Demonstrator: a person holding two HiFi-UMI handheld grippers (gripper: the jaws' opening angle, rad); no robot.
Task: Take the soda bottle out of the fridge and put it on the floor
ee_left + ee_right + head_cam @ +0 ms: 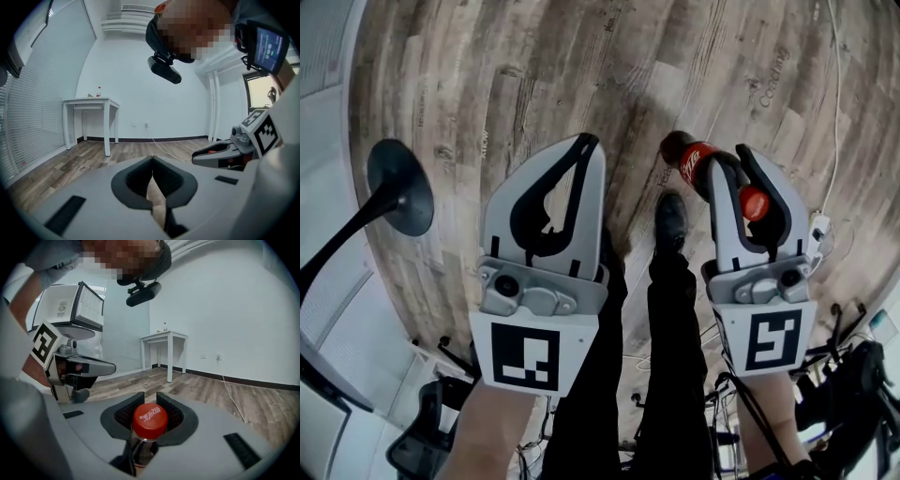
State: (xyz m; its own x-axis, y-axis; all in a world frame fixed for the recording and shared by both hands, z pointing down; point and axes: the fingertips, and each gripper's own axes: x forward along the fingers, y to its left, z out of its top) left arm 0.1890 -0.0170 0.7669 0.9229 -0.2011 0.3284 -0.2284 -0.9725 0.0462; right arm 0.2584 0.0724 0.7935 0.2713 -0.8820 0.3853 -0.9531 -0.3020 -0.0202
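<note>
In the head view a soda bottle (pixel 697 165) with a red label and dark drink is held high over the wooden floor. My right gripper (pixel 731 159) is shut on its neck, just under the red cap (pixel 754 202). The right gripper view shows that cap (pixel 150 420) between the dark pads (pixel 174 414) of the right gripper (pixel 150 398), with the body hidden below. My left gripper (pixel 585 142) hangs beside it at the left, shut and holding nothing. In the left gripper view the left gripper (pixel 152 174) has its tips touching.
The person's dark trouser legs and a shoe (pixel 671 220) stand under the grippers. A black round stand base (pixel 399 186) sits at the left, and a cable and power strip (pixel 818 225) at the right. A white table (pixel 91 104) stands by the wall. A glass-door cabinet (pixel 79 305) is at the left.
</note>
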